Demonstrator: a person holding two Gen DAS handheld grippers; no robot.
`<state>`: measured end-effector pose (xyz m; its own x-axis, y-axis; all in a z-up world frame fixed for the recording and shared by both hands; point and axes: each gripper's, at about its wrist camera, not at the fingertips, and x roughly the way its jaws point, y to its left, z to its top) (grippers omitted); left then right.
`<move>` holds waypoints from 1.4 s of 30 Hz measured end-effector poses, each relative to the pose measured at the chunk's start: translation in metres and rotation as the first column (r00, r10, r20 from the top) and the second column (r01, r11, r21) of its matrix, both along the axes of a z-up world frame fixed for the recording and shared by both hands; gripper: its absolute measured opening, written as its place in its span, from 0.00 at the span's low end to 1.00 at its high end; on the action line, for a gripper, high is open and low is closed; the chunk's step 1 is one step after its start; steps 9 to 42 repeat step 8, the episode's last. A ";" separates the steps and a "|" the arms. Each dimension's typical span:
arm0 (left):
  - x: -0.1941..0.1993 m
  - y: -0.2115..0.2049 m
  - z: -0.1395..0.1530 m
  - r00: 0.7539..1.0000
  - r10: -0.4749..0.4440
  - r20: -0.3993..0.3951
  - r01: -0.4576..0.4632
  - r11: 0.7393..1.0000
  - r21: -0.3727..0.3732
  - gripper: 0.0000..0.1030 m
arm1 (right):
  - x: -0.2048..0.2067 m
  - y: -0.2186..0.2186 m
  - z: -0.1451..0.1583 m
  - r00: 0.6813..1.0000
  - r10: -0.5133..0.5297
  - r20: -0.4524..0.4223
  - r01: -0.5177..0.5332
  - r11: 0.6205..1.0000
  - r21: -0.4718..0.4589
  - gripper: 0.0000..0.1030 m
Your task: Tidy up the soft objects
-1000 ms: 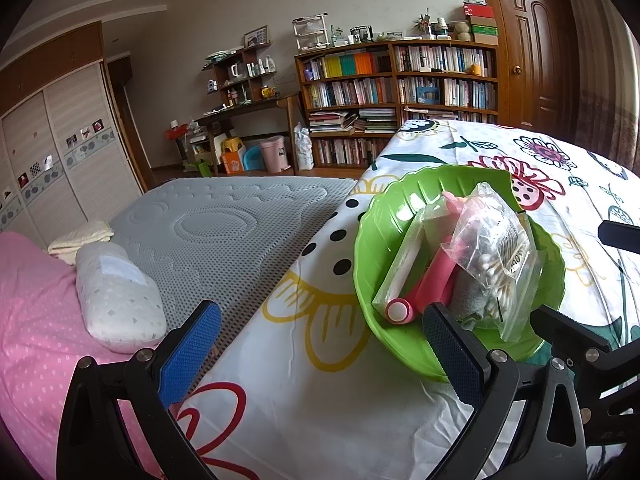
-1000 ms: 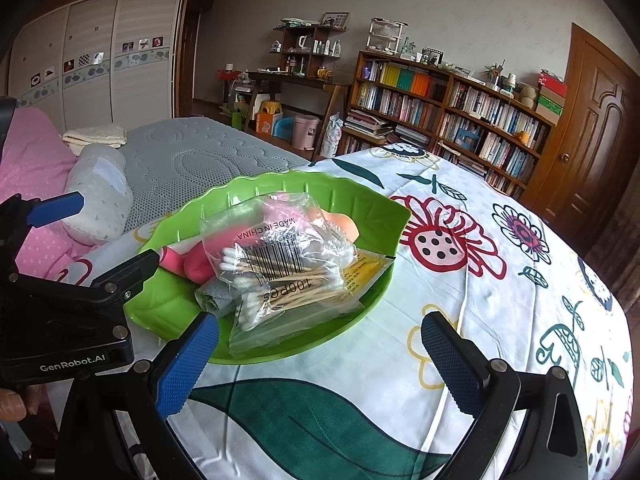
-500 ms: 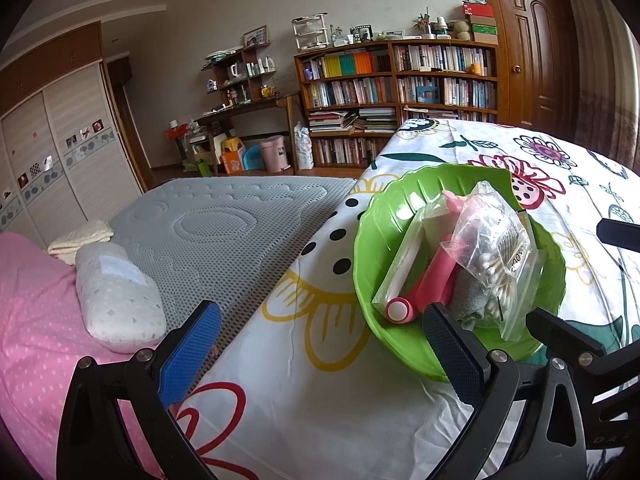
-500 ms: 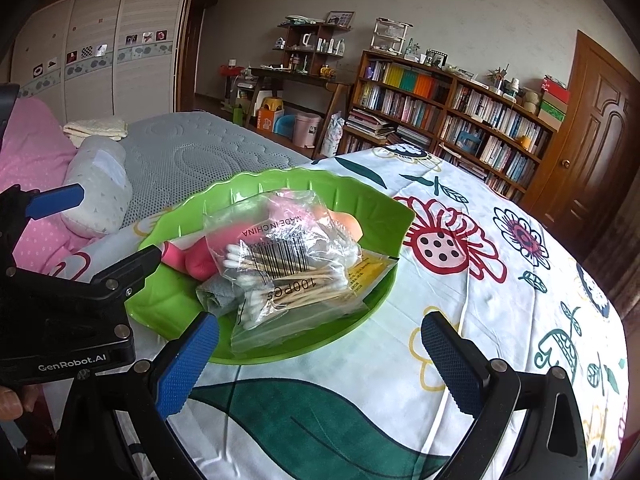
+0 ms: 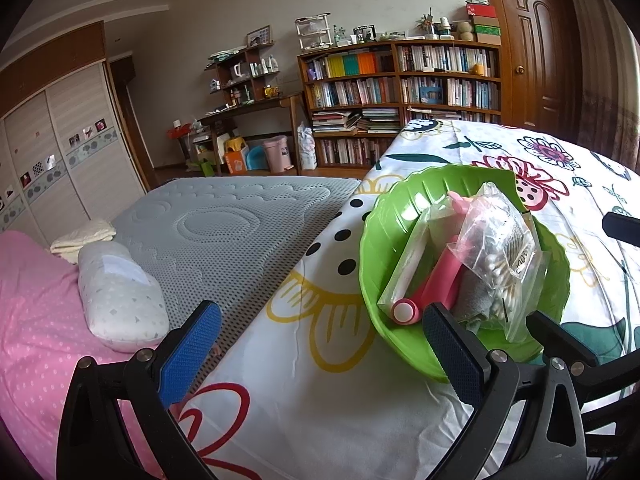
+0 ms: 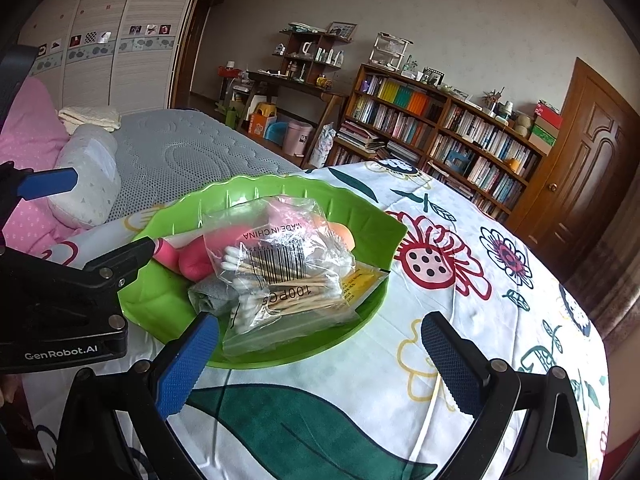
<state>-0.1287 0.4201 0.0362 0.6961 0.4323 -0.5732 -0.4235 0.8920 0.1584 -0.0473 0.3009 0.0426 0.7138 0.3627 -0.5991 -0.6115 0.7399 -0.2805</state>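
Both claws spread, empty; swab bag (image 6: pixel 280 276) reads "100PCS", "MADE IN CHINA".

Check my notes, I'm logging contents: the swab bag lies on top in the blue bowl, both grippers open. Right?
Not quite: the bowl is green, as the right wrist view shows. The swab bag does lie on top, with the left gripper and right gripper open.
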 end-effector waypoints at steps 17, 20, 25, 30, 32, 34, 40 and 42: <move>0.000 0.002 -0.001 1.000 0.001 0.000 -0.001 1.000 0.000 0.98 | 0.001 0.000 0.000 1.000 -0.003 0.007 0.003 1.000 0.001 1.00; 0.000 0.002 -0.001 1.000 0.001 0.000 -0.001 1.000 0.000 0.98 | 0.001 0.000 0.000 1.000 -0.003 0.007 0.003 1.000 0.001 1.00; 0.000 0.002 -0.001 1.000 0.001 0.000 -0.001 1.000 0.000 0.98 | 0.001 0.000 0.000 1.000 -0.003 0.007 0.003 1.000 0.001 1.00; 0.000 0.002 -0.001 1.000 0.001 0.000 -0.001 1.000 0.000 0.98 | 0.001 0.000 0.000 1.000 -0.003 0.007 0.003 1.000 0.001 1.00; 0.000 0.002 -0.001 1.000 0.001 0.000 -0.001 1.000 0.000 0.98 | 0.001 0.000 0.000 1.000 -0.003 0.007 0.003 1.000 0.001 1.00; 0.000 0.002 -0.001 1.000 0.001 0.000 -0.001 1.000 0.000 0.98 | 0.001 0.000 0.000 1.000 -0.003 0.007 0.003 1.000 0.001 1.00; 0.000 0.002 -0.001 1.000 0.001 0.000 -0.001 1.000 0.000 0.98 | 0.001 0.000 0.000 1.000 -0.003 0.007 0.003 1.000 0.001 1.00; 0.000 0.002 -0.001 1.000 0.001 0.000 -0.001 1.000 0.000 0.98 | 0.001 0.000 0.000 1.000 -0.003 0.007 0.003 1.000 0.001 1.00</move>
